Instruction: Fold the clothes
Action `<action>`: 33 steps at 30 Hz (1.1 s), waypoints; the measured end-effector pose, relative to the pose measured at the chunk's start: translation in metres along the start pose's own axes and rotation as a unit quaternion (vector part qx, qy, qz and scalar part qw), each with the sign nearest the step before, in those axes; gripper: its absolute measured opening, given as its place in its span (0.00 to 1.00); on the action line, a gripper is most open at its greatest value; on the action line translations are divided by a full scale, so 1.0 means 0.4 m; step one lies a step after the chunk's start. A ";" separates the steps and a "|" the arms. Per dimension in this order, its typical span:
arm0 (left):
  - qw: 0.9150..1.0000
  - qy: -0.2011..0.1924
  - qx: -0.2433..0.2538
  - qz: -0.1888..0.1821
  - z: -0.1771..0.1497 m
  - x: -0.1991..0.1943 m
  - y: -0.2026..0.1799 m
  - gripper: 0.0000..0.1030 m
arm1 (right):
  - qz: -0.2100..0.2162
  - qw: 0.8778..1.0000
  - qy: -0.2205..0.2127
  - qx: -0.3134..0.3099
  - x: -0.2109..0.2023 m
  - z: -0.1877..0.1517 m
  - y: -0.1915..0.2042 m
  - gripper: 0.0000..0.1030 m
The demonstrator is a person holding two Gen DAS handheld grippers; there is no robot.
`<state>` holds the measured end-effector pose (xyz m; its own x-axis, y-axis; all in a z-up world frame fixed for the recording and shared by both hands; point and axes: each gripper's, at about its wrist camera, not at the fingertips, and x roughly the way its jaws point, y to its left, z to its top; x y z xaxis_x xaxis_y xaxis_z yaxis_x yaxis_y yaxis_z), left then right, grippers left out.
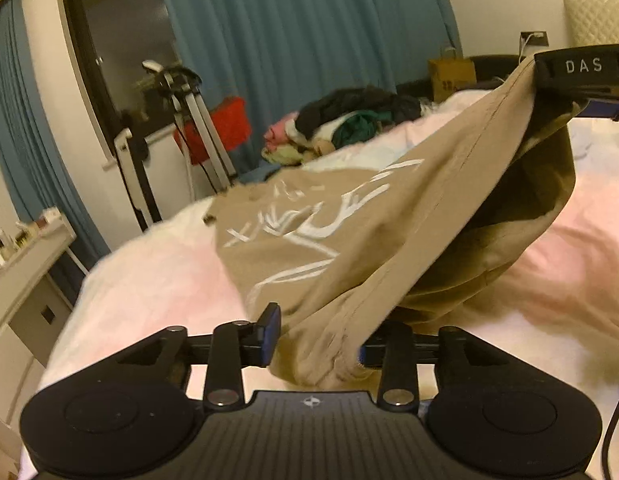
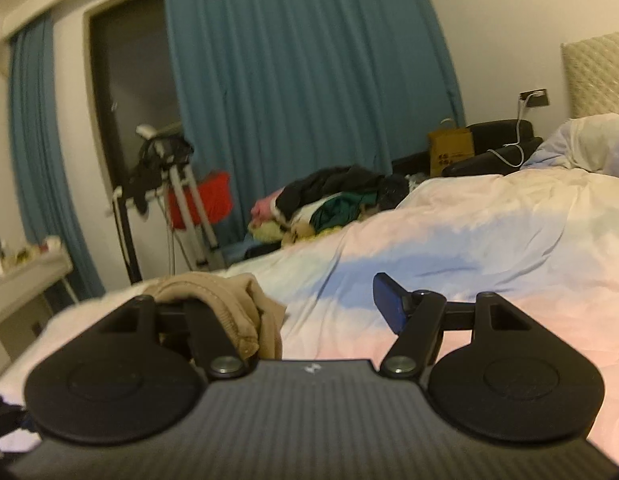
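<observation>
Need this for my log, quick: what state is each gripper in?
Left tongs: open, shirt lying between them.
Right tongs: open, shirt draped over one side, unclamped.

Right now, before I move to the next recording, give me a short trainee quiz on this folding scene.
1. True or false: the tan garment bears a white print.
2. Where is the clothes pile? A) at the far edge of the bed, by the blue curtain; B) on the floor; C) on the side desk.
3. In the right wrist view, which finger of the right gripper does the garment drape over?
Key: 1 true; 2 A; 3 the one on the picture's left, with the fingers spread wide.
</observation>
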<state>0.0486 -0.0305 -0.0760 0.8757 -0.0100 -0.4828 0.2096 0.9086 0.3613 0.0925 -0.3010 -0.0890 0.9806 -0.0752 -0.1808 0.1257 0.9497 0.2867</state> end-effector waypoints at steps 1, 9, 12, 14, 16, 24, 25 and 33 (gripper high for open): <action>1.000 -0.001 0.004 0.004 0.001 -0.002 -0.003 0.42 | -0.001 1.000 -0.007 0.004 -0.003 0.003 -0.005 0.65; 0.998 -0.018 -0.048 0.040 0.028 -0.016 0.056 0.50 | -0.028 0.999 -0.019 -0.027 0.009 0.007 -0.015 0.66; 0.992 -0.036 -0.105 0.063 0.047 -0.020 0.117 0.58 | -0.042 0.997 0.039 -0.044 0.052 -0.012 -0.030 0.68; 0.987 -0.046 -0.135 0.077 0.057 -0.020 0.151 0.59 | -0.047 0.993 0.085 -0.061 0.084 -0.035 -0.032 0.74; 0.985 -0.045 -0.153 0.073 0.064 -0.018 0.165 0.62 | -0.064 0.990 0.103 -0.075 0.098 -0.061 -0.027 0.74; 0.979 -0.073 -0.177 0.071 0.084 -0.068 0.186 0.73 | -0.088 0.994 0.050 -0.047 0.054 -0.037 -0.024 0.74; 0.978 -0.076 -0.182 0.070 0.090 -0.084 0.194 0.73 | -0.082 0.995 0.042 -0.036 0.041 -0.010 -0.020 0.74; 0.940 -0.195 -0.265 0.083 0.299 -0.278 0.348 0.74 | -0.013 0.998 -0.059 -0.024 -0.078 0.302 0.076 0.74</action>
<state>0.0324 0.0473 0.1235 0.9918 0.0928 -0.0879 -0.1009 0.9905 -0.0933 0.0837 -0.3065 0.0389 0.9884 -0.1324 -0.0746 0.1466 0.9602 0.2376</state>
